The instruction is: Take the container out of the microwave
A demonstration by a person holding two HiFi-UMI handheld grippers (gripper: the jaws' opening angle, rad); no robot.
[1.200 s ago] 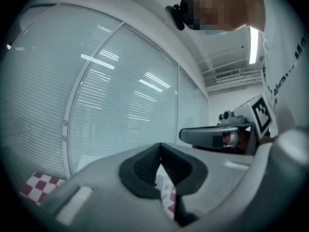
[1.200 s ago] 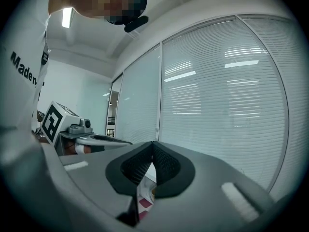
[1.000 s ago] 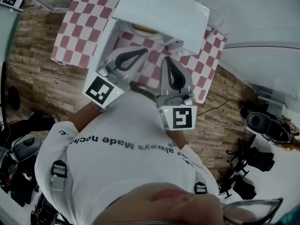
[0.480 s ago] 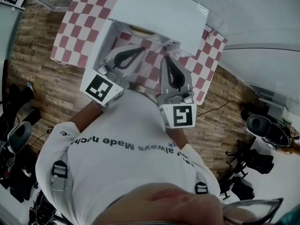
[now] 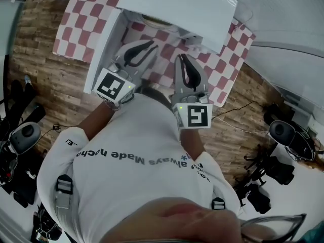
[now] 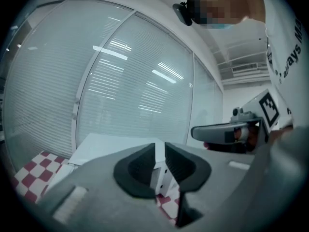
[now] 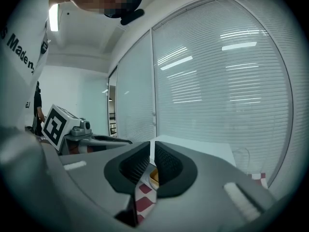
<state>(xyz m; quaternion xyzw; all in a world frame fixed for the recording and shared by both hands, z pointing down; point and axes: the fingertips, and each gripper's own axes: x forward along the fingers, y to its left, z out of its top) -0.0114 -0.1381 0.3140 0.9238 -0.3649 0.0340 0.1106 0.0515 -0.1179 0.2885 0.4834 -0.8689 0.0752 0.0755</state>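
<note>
Both claws have come down in front of the open microwave (image 5: 177,6), their jaws having just been opening.
The left gripper (image 5: 152,45) and right gripper (image 5: 180,57) each stand a narrow crack apart with nothing between the pads. The container (image 5: 152,20) sits inside the microwave on the far side, just beyond the left gripper's tips and far-left of the right gripper's, touching neither. The door (image 5: 104,44) hangs open at the left over the checked cloth (image 5: 76,24).
</note>
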